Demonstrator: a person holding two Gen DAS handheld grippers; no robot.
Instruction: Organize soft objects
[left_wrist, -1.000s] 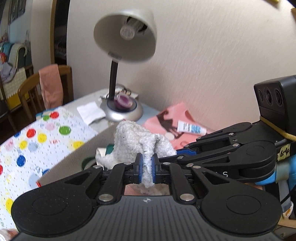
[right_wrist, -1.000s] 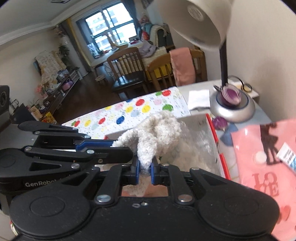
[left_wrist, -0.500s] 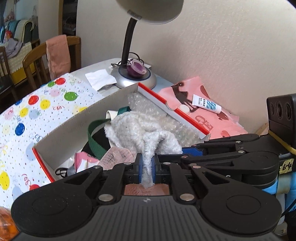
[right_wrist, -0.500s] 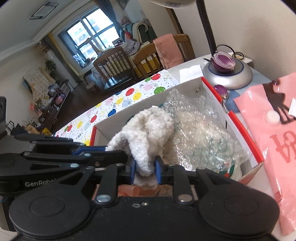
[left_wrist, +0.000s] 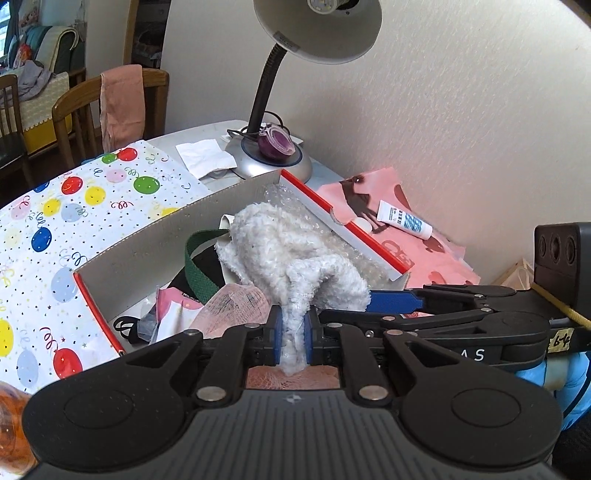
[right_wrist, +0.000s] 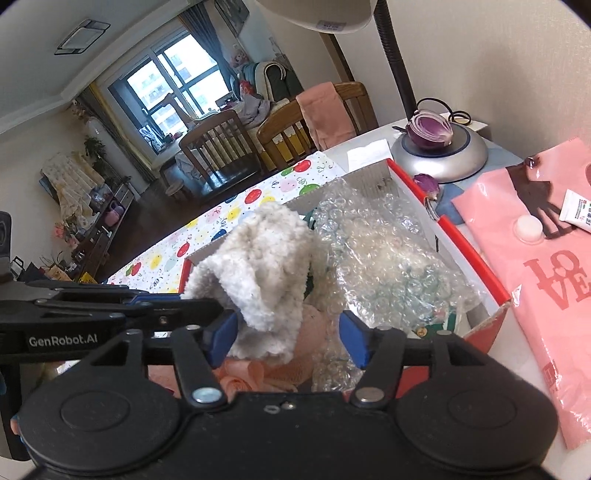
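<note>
Cluttered table by a wall, left hand-held gripper (left_wrist: 293, 341) pinching fluffy white cloth (left_wrist: 288, 258) over cardboard box (left_wrist: 155, 254), right hand-held gripper (right_wrist: 288, 341) spread wide around it

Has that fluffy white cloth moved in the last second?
Yes. The fluffy white cloth has come down: it was level with the lamp base, and now sits low inside the cardboard box. The right tongs have opened.
</note>
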